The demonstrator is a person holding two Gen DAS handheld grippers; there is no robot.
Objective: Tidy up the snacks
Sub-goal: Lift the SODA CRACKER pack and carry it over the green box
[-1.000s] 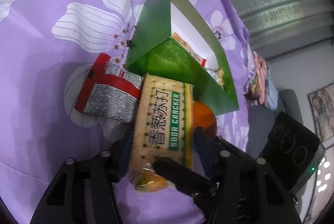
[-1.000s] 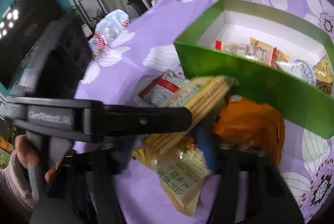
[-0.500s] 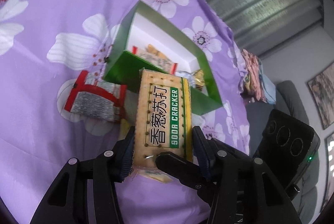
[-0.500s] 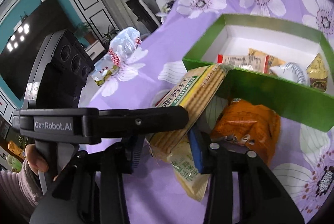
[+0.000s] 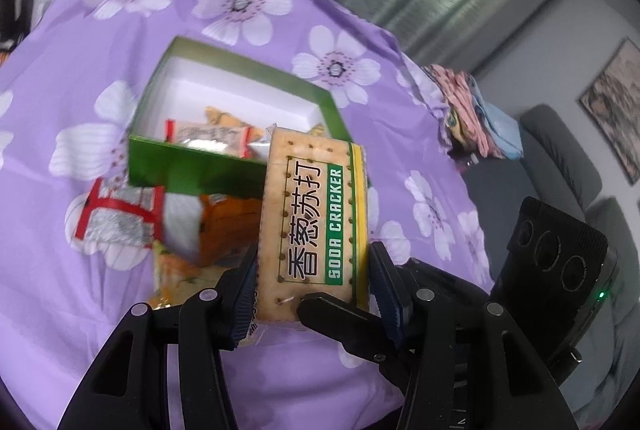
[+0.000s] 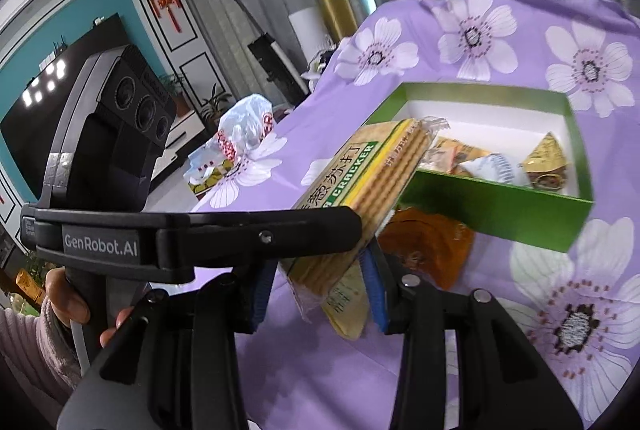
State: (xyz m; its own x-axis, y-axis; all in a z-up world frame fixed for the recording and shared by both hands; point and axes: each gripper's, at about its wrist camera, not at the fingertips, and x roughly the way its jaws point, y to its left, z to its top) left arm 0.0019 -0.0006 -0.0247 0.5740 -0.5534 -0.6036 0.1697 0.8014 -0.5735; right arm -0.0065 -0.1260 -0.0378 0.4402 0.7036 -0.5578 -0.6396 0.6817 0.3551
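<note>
A tan soda cracker pack (image 5: 316, 222) hangs tilted above the green box's (image 5: 192, 169) near wall, lifted off the cloth.

Soft purple flowered cloth (image 5: 360, 41) drapes the counter, matt and lightly creased. The green cardboard box (image 5: 192, 169) has a satin sheen outside and plain white card inside. The soda cracker packet (image 5: 316, 222) wears clear glossy film, and the orange snack bag (image 6: 432, 246) is shiny crinkled plastic. The left hand-held gripper (image 5: 312, 286) is matt black plastic with blue ribbed pads (image 5: 246, 294).
</note>
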